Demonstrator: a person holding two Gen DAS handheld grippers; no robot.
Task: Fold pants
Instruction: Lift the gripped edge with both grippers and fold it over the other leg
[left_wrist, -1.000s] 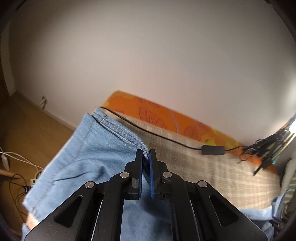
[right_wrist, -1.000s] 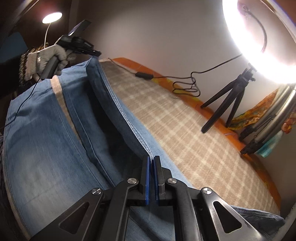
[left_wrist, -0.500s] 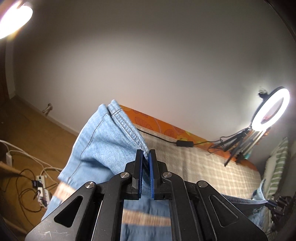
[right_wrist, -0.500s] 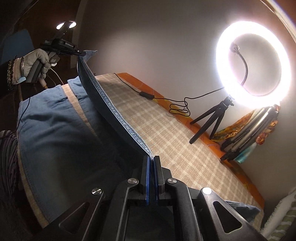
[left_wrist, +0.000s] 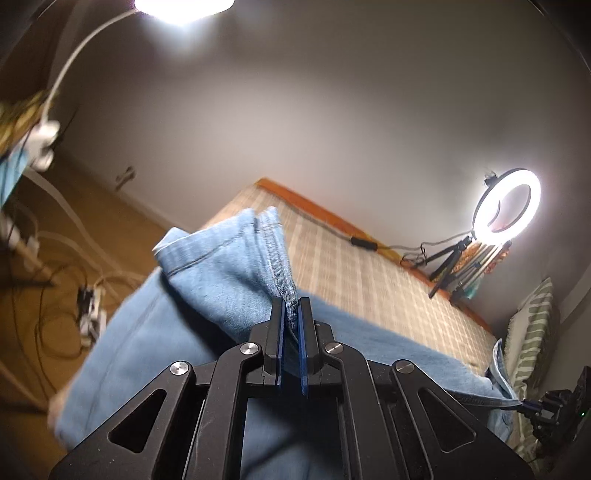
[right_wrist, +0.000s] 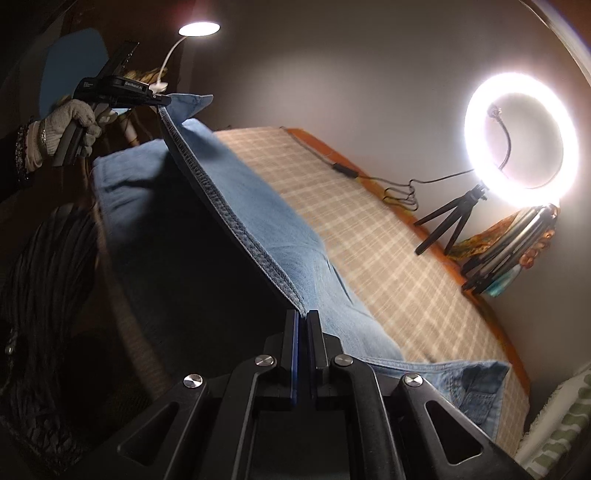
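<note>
Light blue jeans (right_wrist: 258, 206) lie across the plaid bed cover (right_wrist: 369, 229). One long stitched edge is lifted off the bed and stretched taut between my two grippers. My right gripper (right_wrist: 303, 317) is shut on that seam at its near end. At the far end, my left gripper (right_wrist: 162, 99) pinches the same seam, held by a gloved hand (right_wrist: 62, 125). In the left wrist view the left gripper (left_wrist: 290, 306) is shut on the jeans (left_wrist: 221, 280), whose cloth bunches up ahead of the fingers. The right gripper (left_wrist: 530, 404) shows at the lower right, gripping the edge.
A lit ring light (right_wrist: 521, 136) on a small tripod stands at the bed's far right, its cable (right_wrist: 343, 170) running along the orange bed edge. A desk lamp (right_wrist: 199, 28) glows at the upper left. A power strip (left_wrist: 88, 306) and cords lie on the floor. Striped bedding (left_wrist: 535, 314) lies at the right.
Both grippers, still shut on the jeans' seam, have lifted it higher off the bed and carried it sideways. The cloth now hangs as a raised fold, and more of the room shows.
</note>
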